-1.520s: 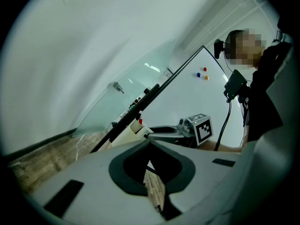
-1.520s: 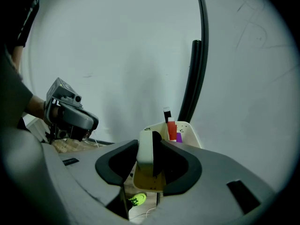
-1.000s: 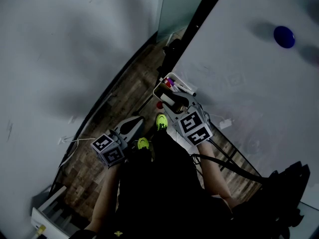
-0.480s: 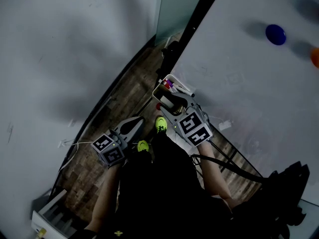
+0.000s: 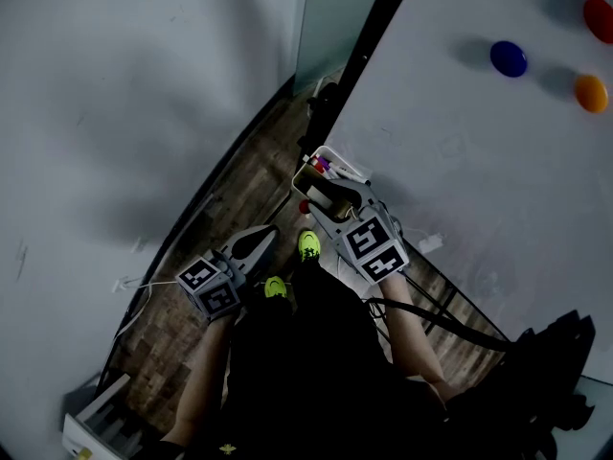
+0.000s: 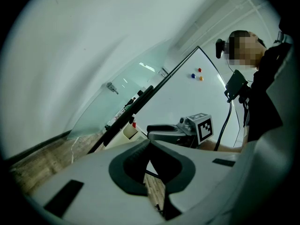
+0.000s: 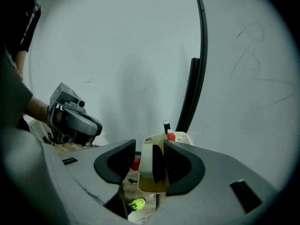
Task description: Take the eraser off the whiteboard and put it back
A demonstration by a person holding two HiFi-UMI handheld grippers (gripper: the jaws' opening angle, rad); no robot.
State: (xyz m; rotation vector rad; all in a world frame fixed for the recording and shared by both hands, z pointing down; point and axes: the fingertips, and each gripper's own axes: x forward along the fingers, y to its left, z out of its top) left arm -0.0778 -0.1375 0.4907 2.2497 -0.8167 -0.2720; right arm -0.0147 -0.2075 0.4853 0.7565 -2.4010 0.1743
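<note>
The eraser (image 7: 151,165), white with a black felt face, stands on edge in the cream tray (image 7: 183,137) at the whiteboard's (image 5: 498,161) lower corner. My right gripper (image 7: 150,146) straddles it with the jaws open. The black face lies close against the right pad (image 7: 180,165), and a clear gap separates the left pad (image 7: 117,163) from the eraser. In the head view the right gripper (image 5: 326,197) points down into the tray (image 5: 328,151). My left gripper (image 5: 263,236) hovers lower left over the wooden floor, its tips together and nothing held; its own view shows the same of the left gripper (image 6: 150,143).
Markers (image 5: 323,164) stand in the tray's far end. Blue (image 5: 509,57), orange (image 5: 590,92) and red (image 5: 599,15) magnets stick on the whiteboard. A black board frame (image 5: 369,41) and a glass panel (image 5: 335,12) rise beyond. Yellow-green shoes (image 5: 308,242) and cables (image 5: 144,281) lie below.
The head view has shifted, so the blue magnet sits lower left and the orange and red magnets have come into sight. Both grippers stay where they were.
</note>
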